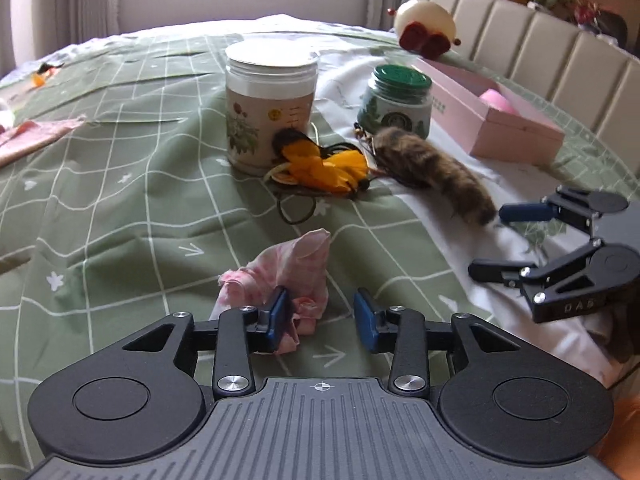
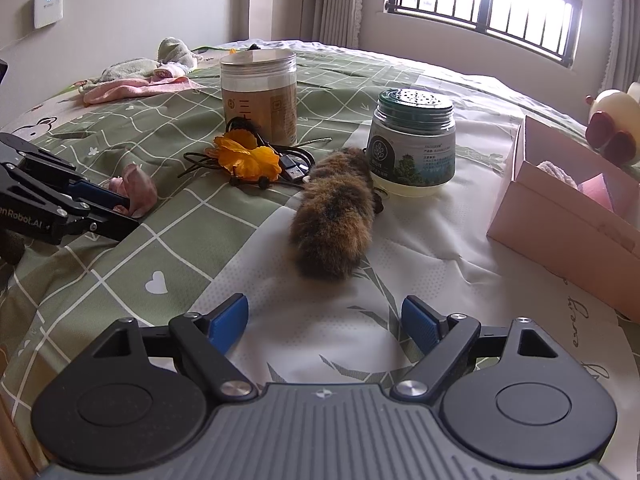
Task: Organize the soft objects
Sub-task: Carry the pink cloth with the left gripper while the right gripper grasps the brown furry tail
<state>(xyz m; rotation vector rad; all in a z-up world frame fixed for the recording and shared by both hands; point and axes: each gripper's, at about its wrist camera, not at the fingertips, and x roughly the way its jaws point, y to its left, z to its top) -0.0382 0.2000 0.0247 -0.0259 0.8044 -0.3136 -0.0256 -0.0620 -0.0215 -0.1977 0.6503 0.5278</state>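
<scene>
The pink box (image 2: 560, 216) runs off the right edge of the right wrist view, so only part of its contents shows: something pale and something pink, neither clear enough to name. The tangle of dark cord beneath the orange fabric flower (image 2: 248, 158) is hard to sort out, though a USB plug lies at its near side. In the left wrist view the near folds of the crumpled pink cloth (image 1: 288, 280) are hidden behind the left finger pad (image 1: 278, 314), so contact there cannot be judged for certain. The left gripper (image 1: 322, 316) stands with its jaws apart, the cloth lying at its left finger and bunched just ahead of it, the gap to the other finger bare. The right gripper (image 2: 324, 322) is spread wide and holds nothing; the brown furry tail (image 2: 334, 220) lies on the bedspread (image 2: 120, 264) straight ahead of it, near but apart from the fingertips, its far end against the green-lidded jar (image 2: 412, 144). Beyond and left of the tail stands the tall clear jar (image 2: 259, 96), with the flower just before it.
</scene>
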